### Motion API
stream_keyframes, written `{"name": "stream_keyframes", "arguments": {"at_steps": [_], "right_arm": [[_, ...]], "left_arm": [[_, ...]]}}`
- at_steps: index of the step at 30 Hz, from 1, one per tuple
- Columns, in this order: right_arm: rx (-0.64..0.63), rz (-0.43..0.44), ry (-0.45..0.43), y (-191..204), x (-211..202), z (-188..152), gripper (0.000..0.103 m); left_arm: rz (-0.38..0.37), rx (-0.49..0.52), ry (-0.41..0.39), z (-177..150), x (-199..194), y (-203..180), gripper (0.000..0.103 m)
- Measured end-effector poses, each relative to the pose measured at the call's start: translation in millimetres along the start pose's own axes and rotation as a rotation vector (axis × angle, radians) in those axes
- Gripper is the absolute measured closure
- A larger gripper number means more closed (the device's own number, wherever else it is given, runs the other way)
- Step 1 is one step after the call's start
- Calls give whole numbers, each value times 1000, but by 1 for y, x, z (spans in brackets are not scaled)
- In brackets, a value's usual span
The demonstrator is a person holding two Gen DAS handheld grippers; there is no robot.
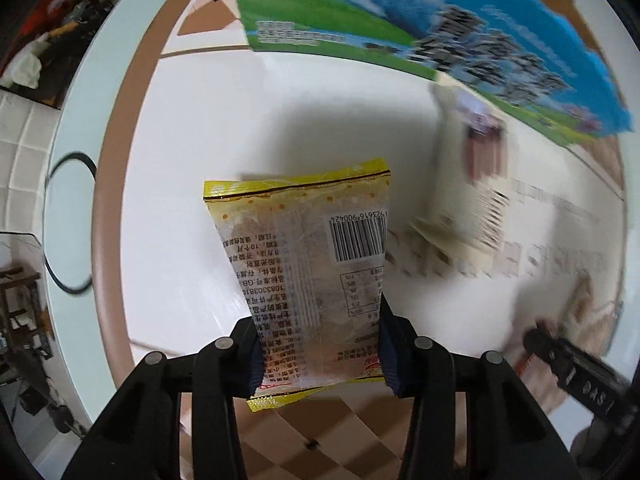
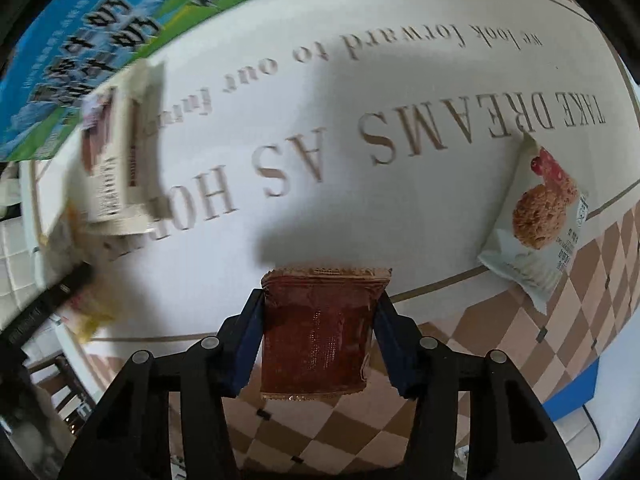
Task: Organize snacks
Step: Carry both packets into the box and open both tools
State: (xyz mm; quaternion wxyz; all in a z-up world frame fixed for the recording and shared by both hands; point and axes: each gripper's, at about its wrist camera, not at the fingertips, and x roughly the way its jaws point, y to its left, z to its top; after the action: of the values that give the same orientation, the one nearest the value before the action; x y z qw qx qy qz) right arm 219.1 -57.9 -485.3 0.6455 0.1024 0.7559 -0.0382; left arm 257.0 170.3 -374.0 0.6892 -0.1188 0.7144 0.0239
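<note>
The round tabletop (image 2: 400,80) wears a white cloth with a tan checkered border and large brown lettering reading "TAKE DREAMS AS HO…", and past its pale rim a tiled floor (image 1: 24,148) and a cluttered dark corner of the room show. A big blue-and-green box (image 1: 400,12) stands at the far side of the cloth, its printing smeared by blur. Just in front of it a cream-coloured snack packet (image 2: 116,152) shows only as a blurred shape, so I cannot tell how it sits. A white cookie packet (image 2: 536,220) lies flat across the cloth's border line. The left hand-held gripper (image 1: 320,356) pinches a yellow-edged snack packet (image 1: 312,264) between its pads, barcode side up, above the white cloth. The right hand-held gripper (image 2: 318,344) is clamped on a small reddish-brown snack packet (image 2: 320,328), held above the checkered border.
</note>
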Motion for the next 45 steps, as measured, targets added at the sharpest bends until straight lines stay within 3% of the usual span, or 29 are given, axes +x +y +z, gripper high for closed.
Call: {"name": "stream_keyframes", "arguments": {"at_steps": [5,7,10,13,16,21,23,27,34,45], "right_arm": [[-48,78,-61,14,-53,6,48],[-66,110,-90,20,-78,10,48],[-97,164,-158,31,-129,29,48],[-130,201,-234,56,-180,54,48],[-166,182,-320,82,-206,87,48],[-187,96,-411,114,-218,151,48],[-174,78,-406,119,-207,172,48],[-149,31,-371,117,-174,216,48],[-135,-7,-290,114,-116,243,48],[-170,-28,-198,118,-73,247,47]], "left_arm": [[-98,30,-75,-5,-63,-23,61],[-147,48,-131,10,-99,-37,61],[-207,77,-197,44,-144,-53,61],[-229,98,-254,105,-188,-62,61],[-233,107,-272,140,-199,-73,61],[-219,76,-203,211,-171,-78,61],[-211,54,-150,238,-148,-79,61],[-184,18,-50,261,-99,-74,61],[-169,4,62,269,-49,-74,60],[-105,38,78,263,-34,-88,58]]}}
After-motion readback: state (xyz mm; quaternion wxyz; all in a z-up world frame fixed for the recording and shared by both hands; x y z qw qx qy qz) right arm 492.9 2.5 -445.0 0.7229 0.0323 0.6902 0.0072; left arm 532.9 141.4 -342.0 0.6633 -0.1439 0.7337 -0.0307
